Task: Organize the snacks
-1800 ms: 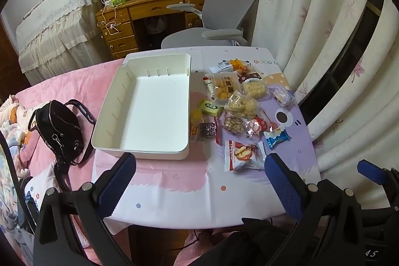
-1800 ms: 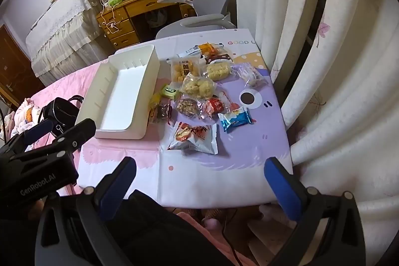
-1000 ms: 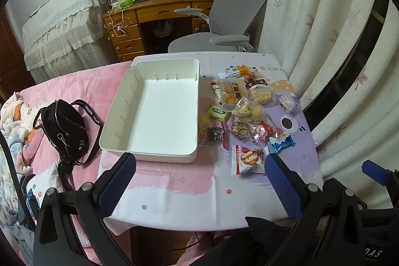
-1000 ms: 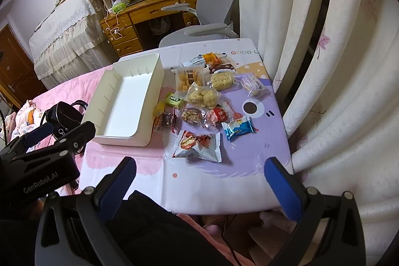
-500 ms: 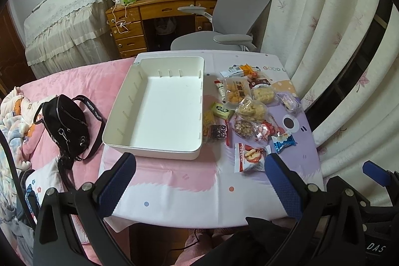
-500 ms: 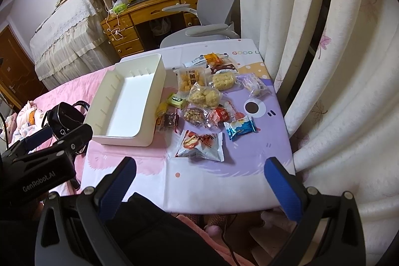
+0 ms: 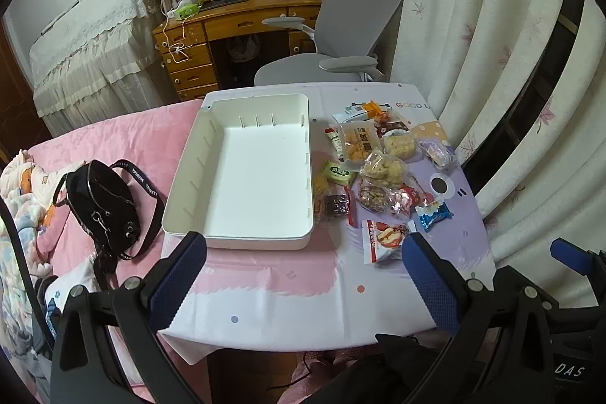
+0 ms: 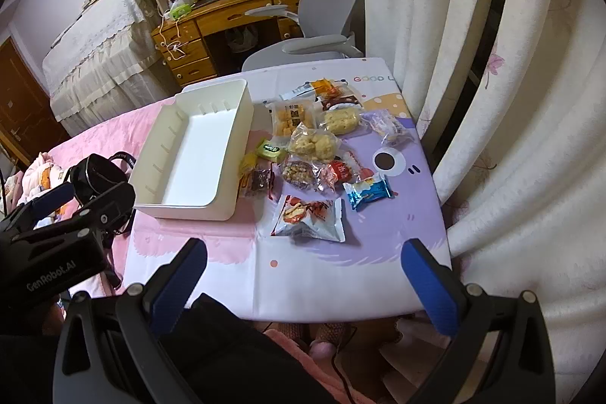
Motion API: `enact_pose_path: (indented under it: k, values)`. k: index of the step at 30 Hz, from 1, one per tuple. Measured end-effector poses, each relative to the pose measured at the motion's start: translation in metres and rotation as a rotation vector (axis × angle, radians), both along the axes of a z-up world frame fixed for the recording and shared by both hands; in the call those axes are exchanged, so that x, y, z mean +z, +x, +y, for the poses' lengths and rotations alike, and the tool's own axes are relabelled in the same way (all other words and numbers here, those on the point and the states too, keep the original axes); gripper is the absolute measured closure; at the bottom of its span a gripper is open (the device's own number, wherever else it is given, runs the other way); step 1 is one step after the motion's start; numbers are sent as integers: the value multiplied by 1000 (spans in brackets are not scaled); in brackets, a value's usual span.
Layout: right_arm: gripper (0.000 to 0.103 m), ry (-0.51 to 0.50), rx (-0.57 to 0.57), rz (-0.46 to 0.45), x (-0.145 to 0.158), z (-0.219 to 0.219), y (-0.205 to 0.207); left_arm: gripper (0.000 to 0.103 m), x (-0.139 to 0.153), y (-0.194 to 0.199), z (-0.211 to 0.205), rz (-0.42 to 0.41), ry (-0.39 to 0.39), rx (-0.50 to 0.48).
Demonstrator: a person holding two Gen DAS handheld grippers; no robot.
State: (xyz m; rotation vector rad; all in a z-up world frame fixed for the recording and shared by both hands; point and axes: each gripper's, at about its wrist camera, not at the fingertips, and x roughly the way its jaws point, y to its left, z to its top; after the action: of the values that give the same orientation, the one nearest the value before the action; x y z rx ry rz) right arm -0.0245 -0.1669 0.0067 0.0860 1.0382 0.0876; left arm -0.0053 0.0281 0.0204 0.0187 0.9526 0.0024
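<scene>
While both jaws gape, snack packets (image 7: 382, 173) lie beside the white bin (image 7: 246, 173).

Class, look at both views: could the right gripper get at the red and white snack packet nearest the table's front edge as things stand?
Probably yes. The right gripper is open and empty, and the red and white packet lies flat just ahead of it, with only bare tablecloth between them.

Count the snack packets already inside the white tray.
0. The white tray holds nothing visible; every snack packet lies on the tablecloth to its right, from the orange packet at the far end to the red-and-white packet nearest the camera.
</scene>
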Motion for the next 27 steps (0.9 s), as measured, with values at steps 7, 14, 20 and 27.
enact_pose_path:
  k: [7,14,20,27]
  values:
    - [0,-17,-20,-14,0,8,-1,1,-1,4,8,20,18,-43]
    - [0,-82,-56,-58,2,22,-8,1,-7,10,21,56,-4,-90]
    - [0,-113,-85,-81,0,27,-15,1,-10,17,23,63,-24,-125]
    - [0,-118,-91,-102,-2,21,-16,1,-13,23,9,67,-31,-167]
